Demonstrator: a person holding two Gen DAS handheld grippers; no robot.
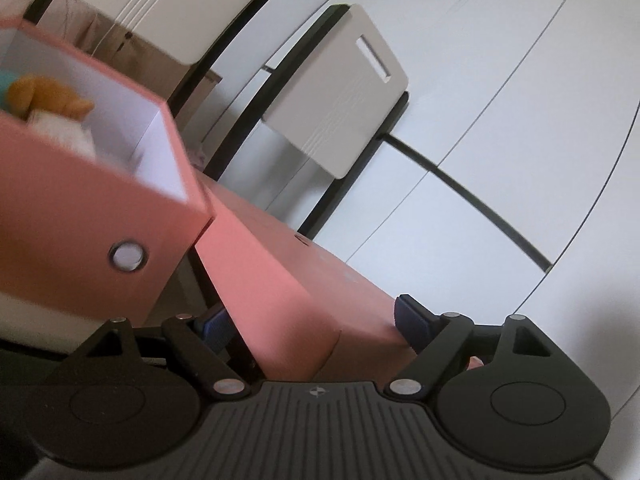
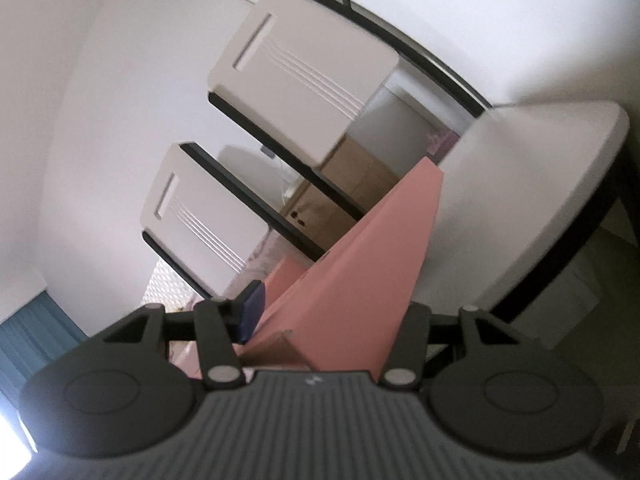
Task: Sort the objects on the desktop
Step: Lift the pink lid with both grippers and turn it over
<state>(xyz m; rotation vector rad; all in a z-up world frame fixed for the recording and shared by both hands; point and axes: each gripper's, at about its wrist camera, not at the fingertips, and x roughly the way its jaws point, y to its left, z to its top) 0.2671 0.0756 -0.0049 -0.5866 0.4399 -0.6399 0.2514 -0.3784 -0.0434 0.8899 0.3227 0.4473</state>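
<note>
A flat pink lid point(image 1: 280, 280) runs away from the camera in the left wrist view. My left gripper point(image 1: 312, 316) is shut on its near end, with a blue pad point(image 1: 412, 320) against each side. In the right wrist view the same pink lid point(image 2: 380, 248) stands on edge between the fingers of my right gripper point(image 2: 332, 312). This gripper is shut on it: the left blue pad point(image 2: 252, 314) touches it and the other pad is hidden behind it. An open pink box point(image 1: 100, 208), blurred, sits at the left and holds a plush toy point(image 1: 48, 100).
Two pale chair backs point(image 2: 304, 68) with slot handles and black frames stand ahead in the right wrist view, and one chair back point(image 1: 340, 92) in the left. There is also a brown cardboard box point(image 2: 340, 200), a white table top point(image 2: 540, 168) at the right and a teal curtain point(image 2: 32, 336) at the lower left.
</note>
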